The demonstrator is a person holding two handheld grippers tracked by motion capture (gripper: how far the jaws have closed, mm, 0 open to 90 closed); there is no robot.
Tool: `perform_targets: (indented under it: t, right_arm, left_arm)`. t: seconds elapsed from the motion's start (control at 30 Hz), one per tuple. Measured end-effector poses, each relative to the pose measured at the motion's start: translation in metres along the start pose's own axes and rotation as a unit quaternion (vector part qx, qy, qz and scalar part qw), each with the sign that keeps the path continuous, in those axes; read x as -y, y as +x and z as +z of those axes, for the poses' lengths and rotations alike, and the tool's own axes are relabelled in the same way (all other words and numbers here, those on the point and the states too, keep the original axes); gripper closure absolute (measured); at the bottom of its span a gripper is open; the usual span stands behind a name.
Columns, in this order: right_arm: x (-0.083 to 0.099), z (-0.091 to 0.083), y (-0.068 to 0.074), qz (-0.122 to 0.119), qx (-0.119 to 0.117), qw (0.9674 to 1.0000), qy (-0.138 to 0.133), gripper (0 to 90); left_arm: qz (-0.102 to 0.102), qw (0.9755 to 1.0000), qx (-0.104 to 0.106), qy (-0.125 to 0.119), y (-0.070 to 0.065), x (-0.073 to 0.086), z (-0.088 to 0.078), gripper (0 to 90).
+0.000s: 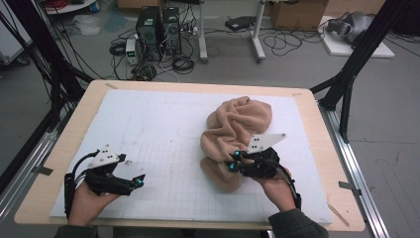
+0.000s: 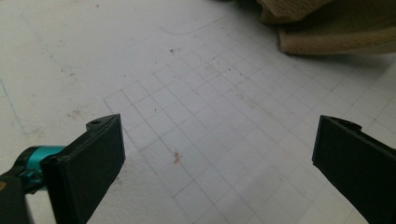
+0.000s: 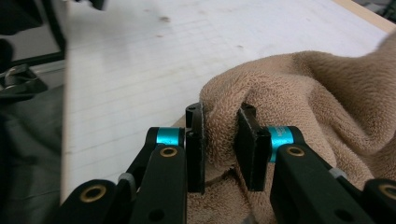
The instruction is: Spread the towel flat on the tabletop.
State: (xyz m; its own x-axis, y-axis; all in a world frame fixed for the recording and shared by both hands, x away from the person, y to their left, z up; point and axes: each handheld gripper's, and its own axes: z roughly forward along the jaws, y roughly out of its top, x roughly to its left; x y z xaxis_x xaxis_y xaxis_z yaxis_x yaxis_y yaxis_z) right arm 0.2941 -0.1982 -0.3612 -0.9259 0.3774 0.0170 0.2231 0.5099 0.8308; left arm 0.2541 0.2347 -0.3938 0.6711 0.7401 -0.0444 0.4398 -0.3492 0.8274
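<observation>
- Grey concrete floor runs behind the table (image 1: 317, 106), where two black computer towers (image 1: 158, 30) stand among loose cables, with cardboard boxes (image 1: 297, 12) farther back; what is inside the boxes cannot be told.
- White gridded mat (image 1: 148, 129) covers most of the wooden tabletop, marked with a few small stains.
- On the mat's right half lies the tan towel (image 1: 236, 134), bunched into thick folds and heaped on itself rather than spread flat.
- At the towel's near edge sits the right gripper (image 1: 233, 161), held from below by a hand in a dark sleeve; in the right gripper view its pads pinch a raised fold of the terry cloth (image 3: 222, 135), the cloth bulging out above them.
- Near the mat's left front corner, well apart from the towel, the left gripper (image 1: 139, 181) is held low in the other hand, pointing toward the middle of the mat.
- Its fingers (image 2: 88, 163) are spread wide with bare grid between them, and the towel's edge (image 2: 336, 39) shows far off at the top right of the left gripper view.
</observation>
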Motion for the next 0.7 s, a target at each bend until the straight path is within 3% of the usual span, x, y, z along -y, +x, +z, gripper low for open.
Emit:
perform_targets:
  t: [0.23,0.33,0.4,0.5,0.57,0.7]
  right_arm:
    - [-0.005,-0.005,0.036,-0.022,-0.049,0.9984,-0.020,74.6]
    - [0.008,0.002,0.040,-0.012,-0.066,0.9977,-0.005,72.0]
    - [0.022,0.010,0.036,0.009,-0.073,0.9972,0.008,64.8]
    - [0.031,0.010,0.032,0.029,-0.075,0.9967,0.001,55.8]
    - [0.032,0.007,0.031,0.033,-0.070,0.9970,-0.005,54.6]
    - [0.036,-0.016,0.023,0.042,-0.026,0.9983,-0.030,51.2]
  left_arm:
    - [0.003,1.0000,0.006,0.000,-0.004,-0.002,0.002,2.9]
    - [0.003,1.0000,0.009,0.002,-0.005,-0.002,0.005,2.9]
    - [0.006,0.9999,0.011,0.006,-0.005,-0.002,0.007,2.9]
    - [0.011,0.9996,0.020,0.014,-0.010,-0.004,0.013,3.0]
    - [0.014,0.9995,0.023,0.015,-0.011,-0.005,0.015,3.0]
    - [0.022,0.9987,0.042,0.019,-0.020,-0.013,0.027,8.0]
